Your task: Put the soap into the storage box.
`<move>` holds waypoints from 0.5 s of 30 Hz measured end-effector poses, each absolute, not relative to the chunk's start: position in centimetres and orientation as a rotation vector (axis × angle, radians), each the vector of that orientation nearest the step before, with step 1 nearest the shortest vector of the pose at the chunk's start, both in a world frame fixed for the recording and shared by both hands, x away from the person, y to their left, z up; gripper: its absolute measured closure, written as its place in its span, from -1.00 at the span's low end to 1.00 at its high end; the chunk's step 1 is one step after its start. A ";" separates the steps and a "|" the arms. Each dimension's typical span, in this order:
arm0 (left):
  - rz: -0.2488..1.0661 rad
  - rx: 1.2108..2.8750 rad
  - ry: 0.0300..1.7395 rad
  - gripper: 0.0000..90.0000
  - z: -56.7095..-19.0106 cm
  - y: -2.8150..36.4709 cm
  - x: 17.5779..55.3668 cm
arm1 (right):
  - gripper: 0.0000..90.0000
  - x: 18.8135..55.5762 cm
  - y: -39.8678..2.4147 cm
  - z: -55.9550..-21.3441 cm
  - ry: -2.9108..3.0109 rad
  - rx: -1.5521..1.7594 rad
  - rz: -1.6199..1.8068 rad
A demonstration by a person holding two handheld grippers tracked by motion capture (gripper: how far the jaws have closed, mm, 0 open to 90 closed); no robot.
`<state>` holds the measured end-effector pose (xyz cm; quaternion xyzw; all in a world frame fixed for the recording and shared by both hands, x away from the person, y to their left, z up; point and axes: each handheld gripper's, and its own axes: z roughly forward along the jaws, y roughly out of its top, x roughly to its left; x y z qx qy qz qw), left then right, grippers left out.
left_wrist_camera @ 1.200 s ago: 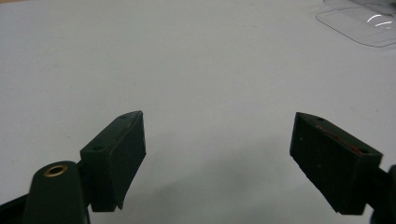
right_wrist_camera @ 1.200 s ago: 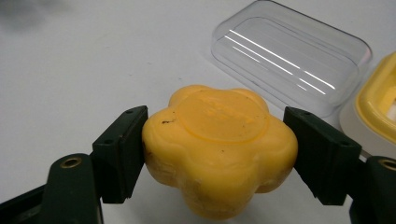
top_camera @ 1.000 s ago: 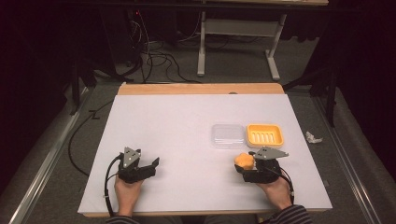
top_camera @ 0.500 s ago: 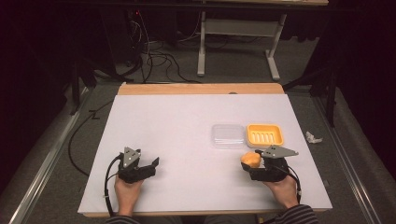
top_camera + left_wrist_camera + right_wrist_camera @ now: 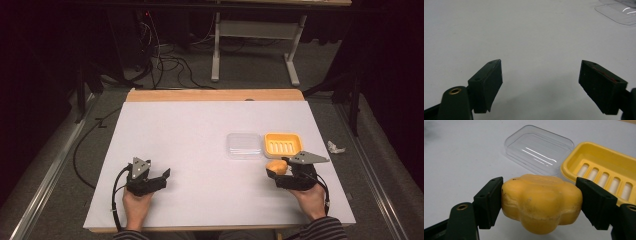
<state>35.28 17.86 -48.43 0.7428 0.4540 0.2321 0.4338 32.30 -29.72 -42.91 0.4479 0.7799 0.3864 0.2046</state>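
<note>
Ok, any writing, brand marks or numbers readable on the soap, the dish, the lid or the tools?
None readable.
Yellow soap, held in the right tool: no stamp visible.
Yellow soap dish: plain slots.
Clear lid: only glare streaks.
Left tool: blank jaws.

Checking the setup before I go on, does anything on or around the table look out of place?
A crumpled white scrap lies on the floor right of the table. On the table, the clear lid sits off the yellow soap dish, beside it.
</note>
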 end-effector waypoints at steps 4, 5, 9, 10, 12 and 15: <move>0.573 1.852 1.132 -0.53 -48.4 17.9 35.3 | -0.43 32.7 -30.1 -42.8 2.154 1.286 1.077; 0.573 1.852 1.132 -0.53 -48.4 17.9 35.3 | -0.43 32.8 -30.2 -42.8 2.147 1.290 1.079; 0.559 1.861 1.145 -0.52 -48.5 17.9 35.5 | -0.43 32.8 -30.4 -42.5 2.118 1.302 1.084; 0.558 1.862 1.144 -0.52 -48.4 17.9 35.5 | -0.43 32.7 -30.5 -42.4 2.107 1.298 1.092; 0.563 1.862 1.137 -0.52 -48.5 17.8 35.5 | -0.43 32.6 -30.6 -42.2 2.093 1.303 1.094; 0.572 1.861 1.134 -0.52 -48.4 17.8 35.4 | -0.43 32.5 -30.9 -42.1 2.086 1.300 1.085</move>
